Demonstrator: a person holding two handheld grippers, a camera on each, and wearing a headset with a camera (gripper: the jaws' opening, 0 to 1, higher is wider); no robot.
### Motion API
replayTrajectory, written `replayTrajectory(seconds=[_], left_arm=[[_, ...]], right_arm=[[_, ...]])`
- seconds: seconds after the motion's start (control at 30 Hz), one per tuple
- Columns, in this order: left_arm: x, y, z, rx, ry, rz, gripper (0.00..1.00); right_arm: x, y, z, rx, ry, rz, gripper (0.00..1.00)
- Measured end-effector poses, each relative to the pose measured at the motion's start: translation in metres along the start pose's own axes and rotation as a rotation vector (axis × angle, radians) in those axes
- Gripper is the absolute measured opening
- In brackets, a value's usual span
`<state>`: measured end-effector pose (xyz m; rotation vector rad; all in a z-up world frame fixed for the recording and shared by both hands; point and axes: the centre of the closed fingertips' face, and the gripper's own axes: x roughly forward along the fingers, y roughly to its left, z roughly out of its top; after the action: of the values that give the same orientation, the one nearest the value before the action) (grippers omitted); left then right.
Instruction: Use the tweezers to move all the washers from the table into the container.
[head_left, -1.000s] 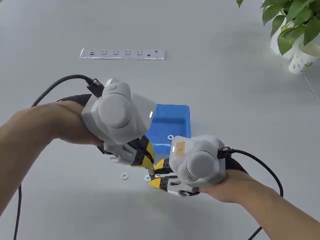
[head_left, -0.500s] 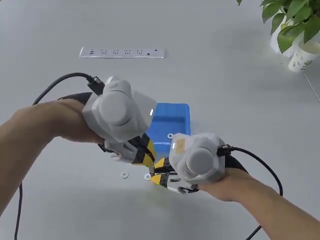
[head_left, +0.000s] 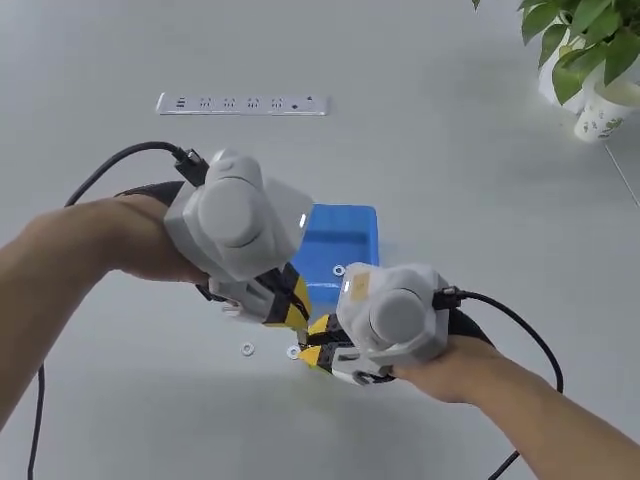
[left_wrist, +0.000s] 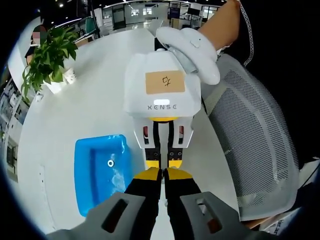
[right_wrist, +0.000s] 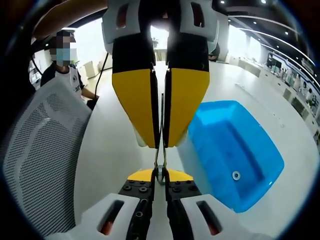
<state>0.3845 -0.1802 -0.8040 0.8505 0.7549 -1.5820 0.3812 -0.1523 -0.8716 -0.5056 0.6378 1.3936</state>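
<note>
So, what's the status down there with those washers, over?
Both shut: left gripper and right gripper tip to tip, pinching the tweezers. One washer in the blue container, two washers on the table. Nothing in the way.

Container (head_left: 352, 232): blue plastic, glossy, smooth. Table (head_left: 450, 150): pale grey, matt, smooth. Washer (head_left: 247, 349): bright metal. Chair back (left_wrist: 250, 150): grey woven mesh cloth, rough

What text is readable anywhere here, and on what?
"XENSE": on the white housing of the right gripper, in the left gripper view.
Handwritten mark on the tan sticker above it: not clear enough to read.
Markings on the power strip: too small.
Print on the plant cup: too small.
</note>
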Motion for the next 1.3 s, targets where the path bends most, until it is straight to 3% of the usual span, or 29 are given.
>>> replayTrajectory(seconds=[0.53,1.3], left_arm=[[-0.001,-0.002,0.002,0.008,0.01,-0.003,0.06],[-0.015,-0.004,0.014,0.025,0.011,-0.005,0.06]], right_arm=[[-0.002,0.001,-0.001,-0.004,0.008,-0.003,0.09],[-0.017,0.003,0.012,-0.017,-0.007,-0.013,0.09]])
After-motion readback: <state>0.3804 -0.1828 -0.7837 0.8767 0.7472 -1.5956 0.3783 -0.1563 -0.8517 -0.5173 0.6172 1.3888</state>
